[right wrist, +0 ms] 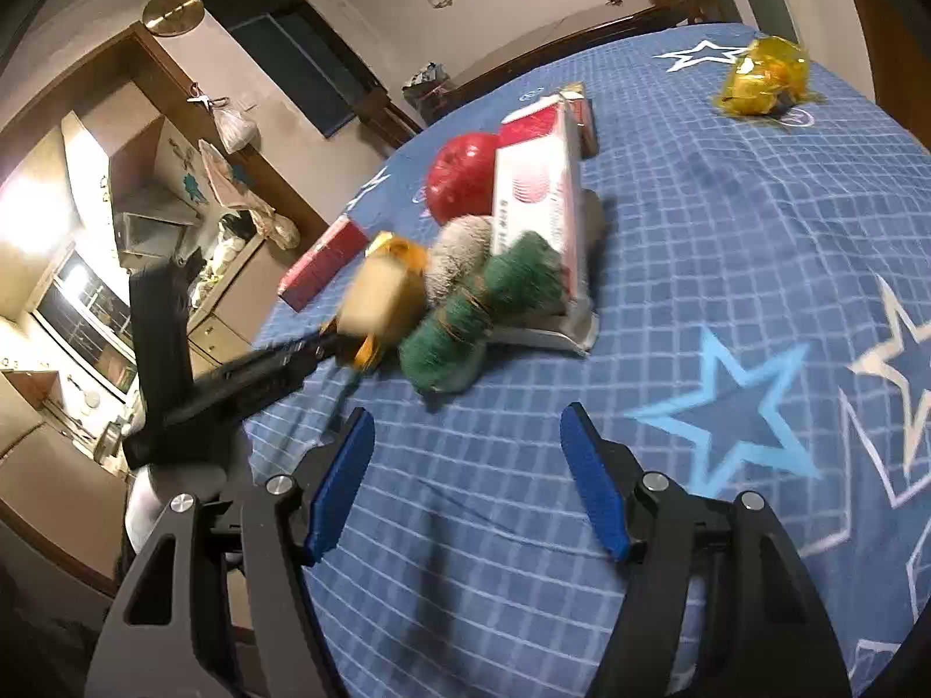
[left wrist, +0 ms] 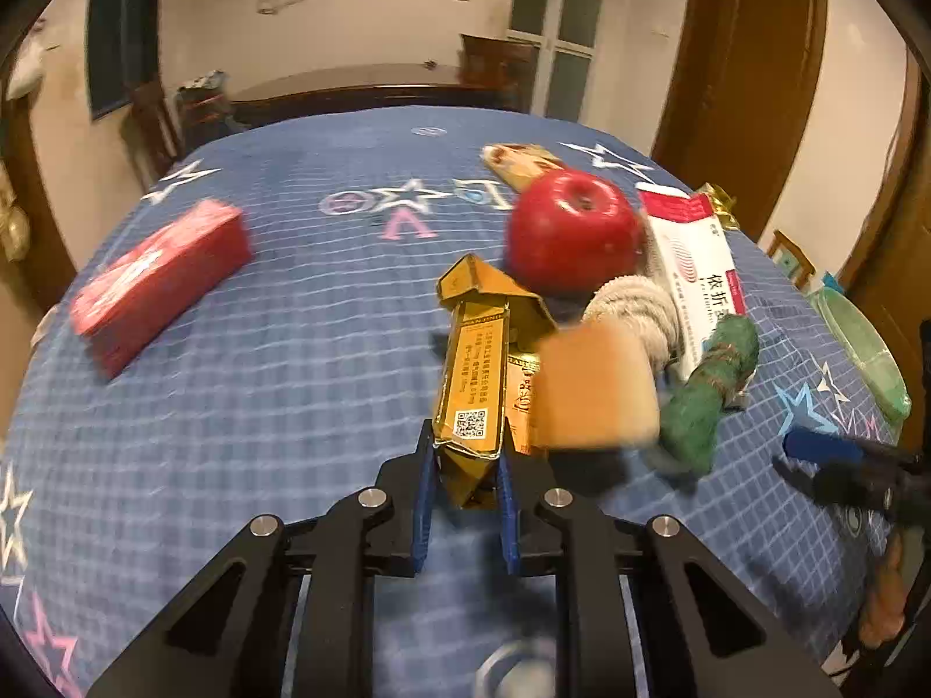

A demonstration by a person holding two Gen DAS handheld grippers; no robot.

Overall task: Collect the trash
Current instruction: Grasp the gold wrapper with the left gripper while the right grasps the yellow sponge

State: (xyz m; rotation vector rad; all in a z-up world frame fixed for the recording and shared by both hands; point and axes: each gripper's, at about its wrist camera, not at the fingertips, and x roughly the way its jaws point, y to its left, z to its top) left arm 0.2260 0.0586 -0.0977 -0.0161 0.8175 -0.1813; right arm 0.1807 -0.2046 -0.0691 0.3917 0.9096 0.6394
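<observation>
One gold carton [left wrist: 468,390], lengthwise away

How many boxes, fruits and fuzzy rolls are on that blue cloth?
Boxes: 3 (flat red box, white-and-red carton, crushed gold cardboard pack)
Fruit: 1 (round red apple)
Fuzzy rolls: 2 (green fibre roll, grey-white fibre roll)
Total: 6

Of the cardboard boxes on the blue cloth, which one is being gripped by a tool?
The flattened gold box is pinched at its near end by the left tool. The red box and the white-and-red box lie untouched.
</observation>
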